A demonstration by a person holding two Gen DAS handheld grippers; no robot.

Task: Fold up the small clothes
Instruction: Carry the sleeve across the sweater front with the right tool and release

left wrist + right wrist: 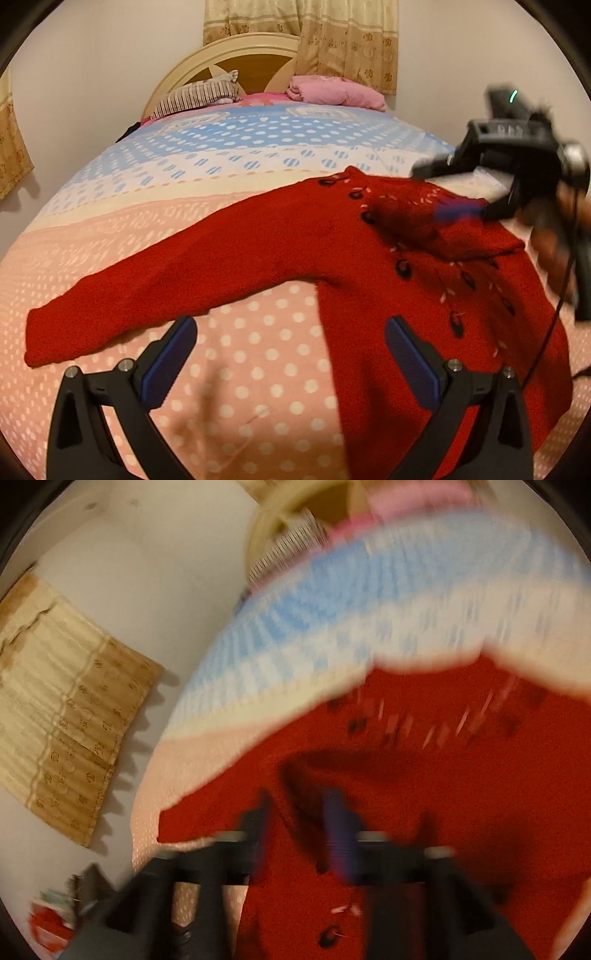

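A small red knitted sweater [369, 254] with dark and pink embroidery lies on the bed. Its left sleeve [122, 299] stretches out flat to the left. Its right sleeve [443, 229] is folded in over the chest. My left gripper [291, 354] is open and empty, low over the bedsheet between the left sleeve and the body. My right gripper [458, 210] is at the sweater's right shoulder in the left wrist view. In the blurred right wrist view it [299, 827] is partly open over the red fabric [424, 794], holding nothing I can make out.
The bed [258, 369] has a pink, cream and blue dotted sheet. A striped pillow [195, 94] and a folded pink cloth [332, 92] lie by the headboard [221, 59]. Curtains [332, 37] hang behind. A wall [129, 572] is left of the bed.
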